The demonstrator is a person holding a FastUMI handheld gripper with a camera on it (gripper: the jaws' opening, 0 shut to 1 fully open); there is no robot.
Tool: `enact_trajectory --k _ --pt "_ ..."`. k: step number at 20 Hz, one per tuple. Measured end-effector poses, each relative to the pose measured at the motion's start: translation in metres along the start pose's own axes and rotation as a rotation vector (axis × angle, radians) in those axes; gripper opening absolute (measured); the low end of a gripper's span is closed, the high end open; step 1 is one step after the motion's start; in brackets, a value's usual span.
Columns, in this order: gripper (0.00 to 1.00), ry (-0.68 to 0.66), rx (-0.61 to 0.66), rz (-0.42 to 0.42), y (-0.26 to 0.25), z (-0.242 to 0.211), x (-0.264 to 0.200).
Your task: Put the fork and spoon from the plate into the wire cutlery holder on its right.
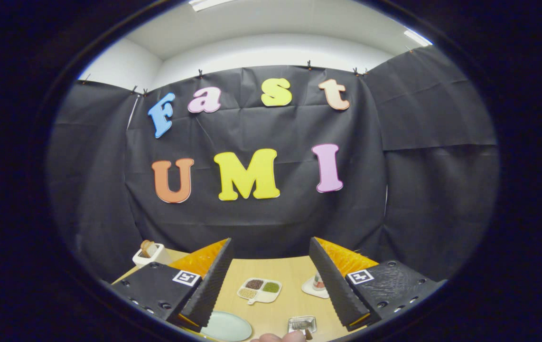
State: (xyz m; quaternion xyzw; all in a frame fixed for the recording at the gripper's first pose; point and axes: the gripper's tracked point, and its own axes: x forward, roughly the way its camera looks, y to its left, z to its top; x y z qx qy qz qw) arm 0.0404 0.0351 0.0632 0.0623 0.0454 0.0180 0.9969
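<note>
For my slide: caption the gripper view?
Open claw raised above table, plate and wire holder just ahead.

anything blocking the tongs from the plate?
Nothing visible. The tongs are open, with the plate low between the fingers on bare table. A hand sits beside it, by the wire holder, not in the path.

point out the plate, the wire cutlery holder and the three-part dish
plate [227, 327]: gripper view, its pale face, by the open gripper [271, 280].
wire cutlery holder [302, 324]: gripper view, its rim, right of the plate.
three-part dish [259, 289]: gripper view, its centre, between the fingers.
</note>
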Motion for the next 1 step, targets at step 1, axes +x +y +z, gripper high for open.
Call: enact_trajectory --k 1 --pt "0.96 -0.014 -0.005 -0.003 0.0025 0.004 -0.0023"
